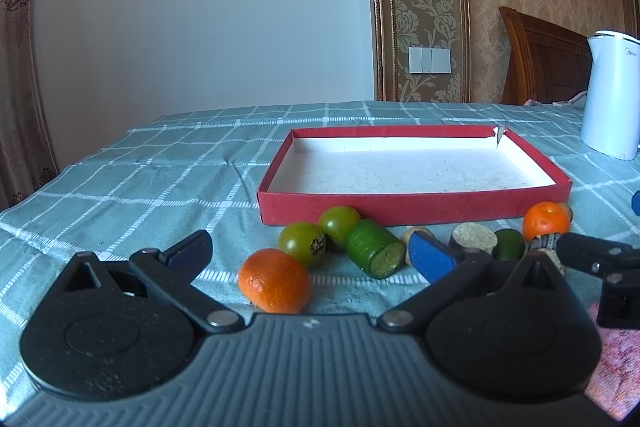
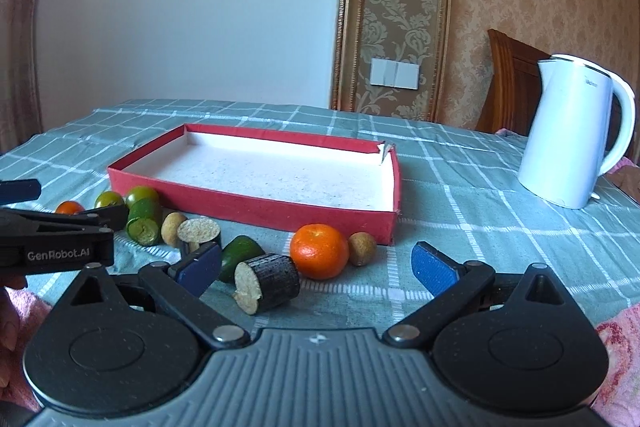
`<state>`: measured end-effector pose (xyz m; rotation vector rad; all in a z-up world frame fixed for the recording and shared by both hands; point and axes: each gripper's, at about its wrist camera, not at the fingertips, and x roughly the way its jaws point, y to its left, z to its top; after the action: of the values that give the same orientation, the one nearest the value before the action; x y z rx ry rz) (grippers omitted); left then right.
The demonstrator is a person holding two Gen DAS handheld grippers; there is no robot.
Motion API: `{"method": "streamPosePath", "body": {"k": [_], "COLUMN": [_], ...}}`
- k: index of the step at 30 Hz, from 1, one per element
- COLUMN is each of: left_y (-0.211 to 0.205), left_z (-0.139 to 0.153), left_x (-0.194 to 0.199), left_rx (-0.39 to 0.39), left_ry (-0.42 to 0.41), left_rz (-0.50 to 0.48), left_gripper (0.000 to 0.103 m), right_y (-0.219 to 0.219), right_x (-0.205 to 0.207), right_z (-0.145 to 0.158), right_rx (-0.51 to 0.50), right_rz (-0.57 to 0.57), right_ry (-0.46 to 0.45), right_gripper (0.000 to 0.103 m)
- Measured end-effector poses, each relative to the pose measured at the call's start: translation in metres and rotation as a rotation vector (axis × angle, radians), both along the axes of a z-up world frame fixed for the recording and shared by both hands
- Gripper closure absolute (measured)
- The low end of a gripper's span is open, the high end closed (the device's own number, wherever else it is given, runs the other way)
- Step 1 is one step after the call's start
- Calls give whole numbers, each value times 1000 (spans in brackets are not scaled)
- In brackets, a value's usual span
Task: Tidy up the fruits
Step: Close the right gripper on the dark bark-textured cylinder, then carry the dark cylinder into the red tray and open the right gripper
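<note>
Both grippers, left gripper [image 1: 312, 255] and right gripper [image 2: 318, 267], gape wide and empty above tangerines [image 2: 319, 251], green tomatoes [image 1: 302, 243] and cut pieces scattered near the red tray [image 2: 256, 203].

Beside the red, white-lined box [image 2: 280, 215], orange mandarins [image 2: 319, 251] and green tomatoes [image 1: 303, 243] lie on a teal, white-checked cloth [image 2: 480, 227].

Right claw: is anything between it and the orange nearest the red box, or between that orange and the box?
Nothing visible blocks either path. The right claw is open, with the orange straight ahead between its fingers. A dark cut cylinder lies to the orange's left, a small brown fruit to its right. The red box is just behind, empty.
</note>
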<state>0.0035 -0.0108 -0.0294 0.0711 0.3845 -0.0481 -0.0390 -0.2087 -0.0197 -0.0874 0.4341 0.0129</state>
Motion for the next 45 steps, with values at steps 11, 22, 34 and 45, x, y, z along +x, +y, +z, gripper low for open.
{"method": "streamPosePath", "body": {"k": [11,22,34,45], "left_y": [14,11,9,7], "left_z": [-1,-2,-4,-7], "left_x": [10,10,11,24], "left_rx": [-94,-87,-75,-54], "left_ry": [56,65,74,156], "left_rz": [3,-28,-30,-22], "left_gripper": [0,0,0,0], "right_y": [6,-1,-11,-45], "right_x": [22,30,22,98], "right_z": [-12,-18,2,46], "right_rx": [24,92,130,158], "right_rz": [120,154,154,32], "right_ry": [123,162,85,5], "right_gripper": [57,65,68,68]}}
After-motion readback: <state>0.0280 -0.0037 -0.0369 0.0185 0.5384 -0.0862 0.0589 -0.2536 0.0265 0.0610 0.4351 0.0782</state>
